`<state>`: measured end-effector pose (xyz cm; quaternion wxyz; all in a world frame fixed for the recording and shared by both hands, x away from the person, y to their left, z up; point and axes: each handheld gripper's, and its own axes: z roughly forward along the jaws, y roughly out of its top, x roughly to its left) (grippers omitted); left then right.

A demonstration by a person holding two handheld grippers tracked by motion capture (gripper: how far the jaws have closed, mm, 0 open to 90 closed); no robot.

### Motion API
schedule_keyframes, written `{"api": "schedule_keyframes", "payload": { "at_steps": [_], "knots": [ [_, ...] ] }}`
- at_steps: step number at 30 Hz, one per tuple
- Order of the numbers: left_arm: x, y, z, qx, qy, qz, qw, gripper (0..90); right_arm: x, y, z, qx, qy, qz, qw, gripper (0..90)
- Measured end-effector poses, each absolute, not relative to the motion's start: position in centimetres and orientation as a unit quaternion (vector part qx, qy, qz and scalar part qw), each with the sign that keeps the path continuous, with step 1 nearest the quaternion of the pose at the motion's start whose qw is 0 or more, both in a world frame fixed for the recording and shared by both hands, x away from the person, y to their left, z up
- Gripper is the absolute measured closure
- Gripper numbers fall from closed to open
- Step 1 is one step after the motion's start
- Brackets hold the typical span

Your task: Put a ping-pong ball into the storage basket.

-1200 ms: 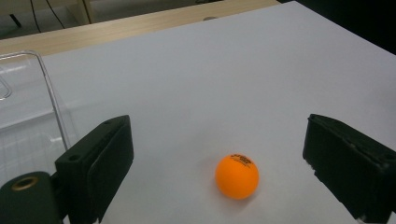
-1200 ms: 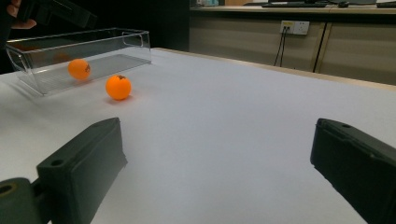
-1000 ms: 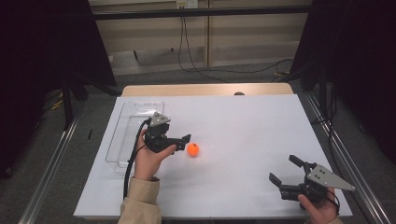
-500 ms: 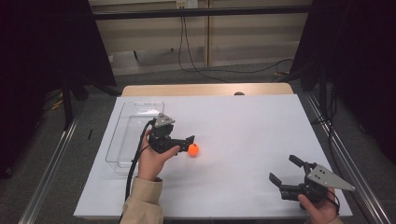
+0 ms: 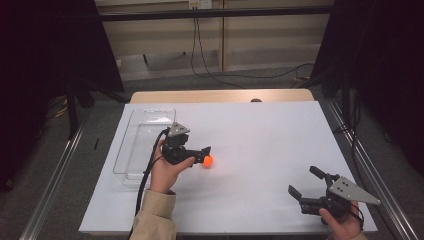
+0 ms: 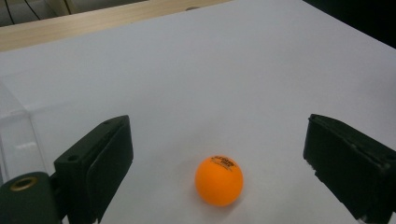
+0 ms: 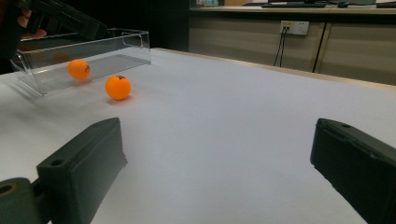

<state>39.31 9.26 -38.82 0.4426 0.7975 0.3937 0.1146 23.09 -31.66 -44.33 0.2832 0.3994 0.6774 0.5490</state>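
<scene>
Left tongs (image 5: 204, 154) stand wide, empty, jaws to either side of the orange ball (image 6: 219, 180); no pad touches it, and the ball sits on the bare white table (image 5: 260, 135), nearer the left jaw's side than dead centre. Seen from the high view the ball (image 5: 208, 160) lies just off the jaw tips, right of the clear tray (image 5: 131, 150). Risk, as judged: the ball is light, round and free to roll, so an uneven close would let one pad strike first and flick it out forward or sideways; a pad scraping the table on the way down could do the same. A squeeze above the ball's widest line would likely squirt it downward and away. If the ball is bound for the tray, its upright wall is a further hazard: a low carry could clip the rim. A second ball (image 7: 78, 69) seems to lie in the tray already, though through the clear wall I cannot rule out a reflection. Right tongs (image 5: 306, 184) also wide and empty, low near the table's near right corner, well apart from the ball. Room: broad open sheet ahead and right of the ball, nothing there to stop a runaway before the table edges. The tray blocks the left; the left cable (image 5: 148, 165) trails back beside the tray.
</scene>
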Motion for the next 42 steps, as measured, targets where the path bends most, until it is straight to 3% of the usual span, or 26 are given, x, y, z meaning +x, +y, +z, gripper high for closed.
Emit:
{"api": "schedule_keyframes", "payload": {
  "at_steps": [42],
  "knots": [
    [39.9,7.8,-41.4,0.824,0.385,0.111,0.401,13.0,23.1,-31.7,-44.3,0.400,0.678,0.548,0.283,2.8]
  ]
}}
